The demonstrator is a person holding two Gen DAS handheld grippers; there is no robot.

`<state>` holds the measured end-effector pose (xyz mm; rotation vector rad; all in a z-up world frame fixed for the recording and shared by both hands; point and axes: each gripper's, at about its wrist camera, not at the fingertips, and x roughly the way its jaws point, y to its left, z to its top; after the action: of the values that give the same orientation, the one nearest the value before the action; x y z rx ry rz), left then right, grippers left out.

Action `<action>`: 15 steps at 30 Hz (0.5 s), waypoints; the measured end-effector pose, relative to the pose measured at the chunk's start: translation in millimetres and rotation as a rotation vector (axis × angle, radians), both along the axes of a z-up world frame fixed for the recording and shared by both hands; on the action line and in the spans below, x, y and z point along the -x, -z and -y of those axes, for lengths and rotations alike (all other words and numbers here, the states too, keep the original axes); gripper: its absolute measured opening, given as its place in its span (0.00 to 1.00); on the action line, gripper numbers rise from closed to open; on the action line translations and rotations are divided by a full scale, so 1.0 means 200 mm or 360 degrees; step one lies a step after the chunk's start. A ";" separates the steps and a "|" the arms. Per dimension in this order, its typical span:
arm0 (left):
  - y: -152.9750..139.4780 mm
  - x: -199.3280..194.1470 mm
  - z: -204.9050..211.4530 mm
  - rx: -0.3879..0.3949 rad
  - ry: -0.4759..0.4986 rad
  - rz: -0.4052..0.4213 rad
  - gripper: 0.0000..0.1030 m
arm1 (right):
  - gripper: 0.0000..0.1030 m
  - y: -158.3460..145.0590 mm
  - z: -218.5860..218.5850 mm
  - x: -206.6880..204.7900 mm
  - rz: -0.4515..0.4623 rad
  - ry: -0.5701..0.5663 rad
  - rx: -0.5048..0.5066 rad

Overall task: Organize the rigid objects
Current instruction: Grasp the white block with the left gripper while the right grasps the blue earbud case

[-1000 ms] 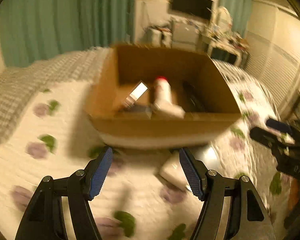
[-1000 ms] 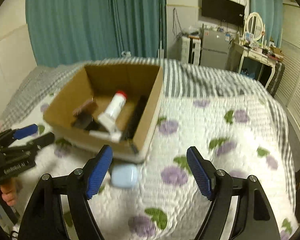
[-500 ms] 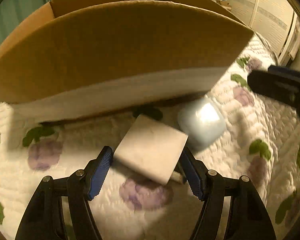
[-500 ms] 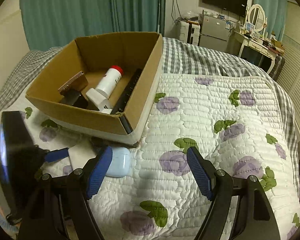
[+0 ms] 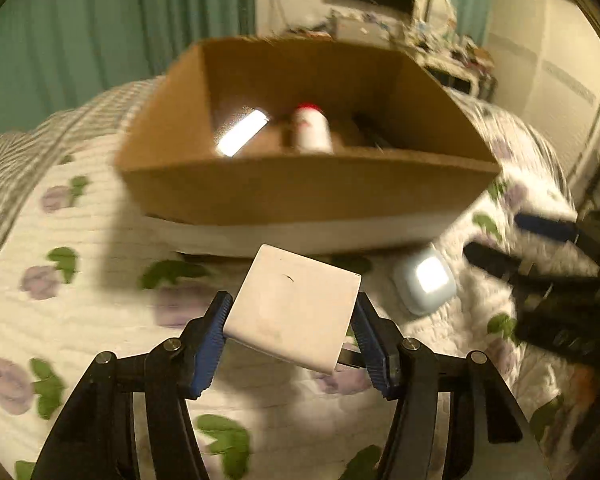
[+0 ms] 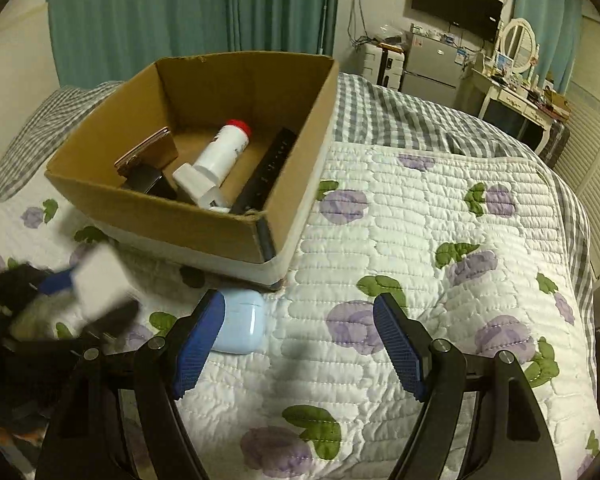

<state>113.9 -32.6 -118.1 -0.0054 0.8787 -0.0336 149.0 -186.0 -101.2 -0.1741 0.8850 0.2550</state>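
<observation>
My left gripper [image 5: 292,316] is shut on a flat white square block [image 5: 294,306] and holds it above the quilt in front of the cardboard box [image 5: 300,196]; it also shows blurred in the right wrist view [image 6: 100,280]. A pale blue earbud case [image 6: 238,326] lies on the quilt by the box's near corner, also in the left wrist view [image 5: 426,282]. My right gripper [image 6: 300,340] is open and empty, its left finger just beside the case. The box [image 6: 284,208] holds a white bottle with a red cap [image 6: 220,154], a black bar [image 6: 270,170] and a brown phone-like item [image 6: 148,152].
The flowered quilt [image 6: 440,280] covers the bed, with a grey checked blanket [image 6: 400,112] behind it. Teal curtains [image 6: 180,12], a small fridge [image 6: 432,64] and a dressing table [image 6: 516,92] stand beyond the bed. White shutter doors are at the right.
My left gripper closed on the white block and lifted it off the quilt, pulling back from the box. My right gripper stayed open near the blue case.
</observation>
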 end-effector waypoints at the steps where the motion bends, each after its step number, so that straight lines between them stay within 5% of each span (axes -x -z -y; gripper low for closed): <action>1: -0.02 0.01 -0.02 -0.0008 -0.0026 0.0017 0.59 | 0.74 0.01 -0.02 0.00 -0.0005 -0.0016 0.0003; 11: -0.02 0.02 -0.08 -0.0037 -0.0086 0.0008 0.59 | 0.74 0.19 -0.19 -0.05 -0.0167 -0.0104 0.0025; 15: -0.03 -0.02 -0.07 -0.0043 -0.0097 0.0003 0.59 | 0.61 0.25 -0.22 -0.07 -0.0222 -0.0114 0.0066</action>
<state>117.5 -17.7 -112.1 -0.0069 0.8766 0.0350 163.2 -142.5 -151.7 -0.2290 1.0243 0.3187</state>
